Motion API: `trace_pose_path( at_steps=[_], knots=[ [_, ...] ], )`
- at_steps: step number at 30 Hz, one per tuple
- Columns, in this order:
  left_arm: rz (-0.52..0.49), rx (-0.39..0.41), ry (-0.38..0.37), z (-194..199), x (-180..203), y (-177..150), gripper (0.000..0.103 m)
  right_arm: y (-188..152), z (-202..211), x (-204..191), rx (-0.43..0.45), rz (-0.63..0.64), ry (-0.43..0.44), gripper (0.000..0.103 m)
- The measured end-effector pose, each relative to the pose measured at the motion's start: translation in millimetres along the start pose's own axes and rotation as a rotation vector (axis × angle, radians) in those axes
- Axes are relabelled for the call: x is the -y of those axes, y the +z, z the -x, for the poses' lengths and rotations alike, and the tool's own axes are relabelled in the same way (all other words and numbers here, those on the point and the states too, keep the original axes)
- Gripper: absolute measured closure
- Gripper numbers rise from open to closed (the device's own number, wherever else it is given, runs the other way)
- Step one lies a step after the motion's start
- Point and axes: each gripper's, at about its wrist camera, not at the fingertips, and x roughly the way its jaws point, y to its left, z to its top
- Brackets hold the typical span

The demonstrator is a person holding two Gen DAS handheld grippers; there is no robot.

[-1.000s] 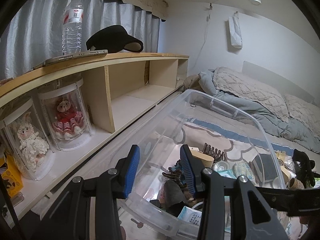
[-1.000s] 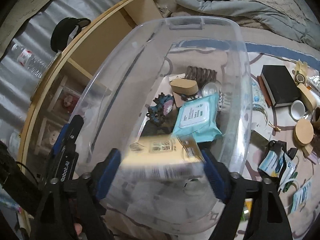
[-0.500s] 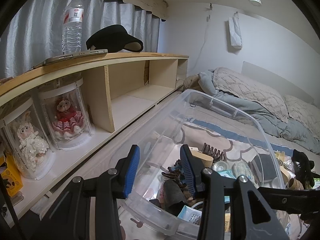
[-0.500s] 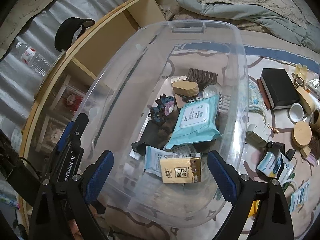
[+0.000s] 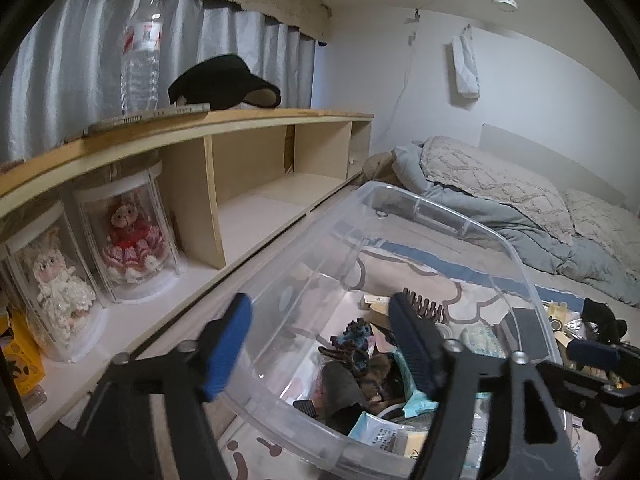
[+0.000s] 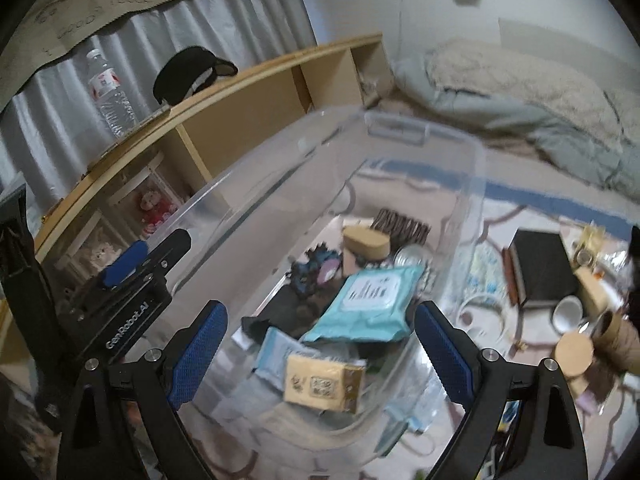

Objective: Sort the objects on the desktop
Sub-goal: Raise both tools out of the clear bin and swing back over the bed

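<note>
Bedroom floor: both my tongs, left (image 5: 320,344) and right (image 6: 320,352), are opening, empty; the clear plastic bin (image 6: 460,208) rim could snag them.

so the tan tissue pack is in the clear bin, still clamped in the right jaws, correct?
Not quite. The tan tissue pack is in the clear bin, but the right gripper isn't clamping it: in the right wrist view its jaws stand well apart and are opening, with the pack lying loose on the bin's contents, touching neither pad.
</note>
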Motion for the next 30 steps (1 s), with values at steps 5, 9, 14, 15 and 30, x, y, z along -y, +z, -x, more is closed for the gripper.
trace_pose_path(
  at_steps=[5, 9, 14, 15, 30],
  knots=[
    [-0.009, 0.027, 0.043, 5.1, 0.6, 1.7, 0.012, -1.2, 7.3, 7.1, 0.070, 0.016, -0.055, 0.003],
    [0.004, 0.013, 0.046, 1.1, -2.6, 0.6, 0.011, -1.7, 8.6, 11.9, 0.102, 0.057, -0.137, 0.000],
    [-0.001, 0.010, 0.065, 0.7, -0.8, 0.2, 0.009, -4.3, 12.1, 19.1, 0.141, 0.073, -0.159, 0.000],
    [-0.001, 0.013, 0.064, 1.7, 0.1, 0.2, 0.007, -5.0, 13.0, 20.1, 0.146, 0.076, -0.159, 0.000],
    [-0.023, 0.040, 0.023, 12.5, 19.2, 2.9, 0.000, -13.1, 55.9, 53.3, 0.280, 0.063, -0.186, 0.000]
  ],
)
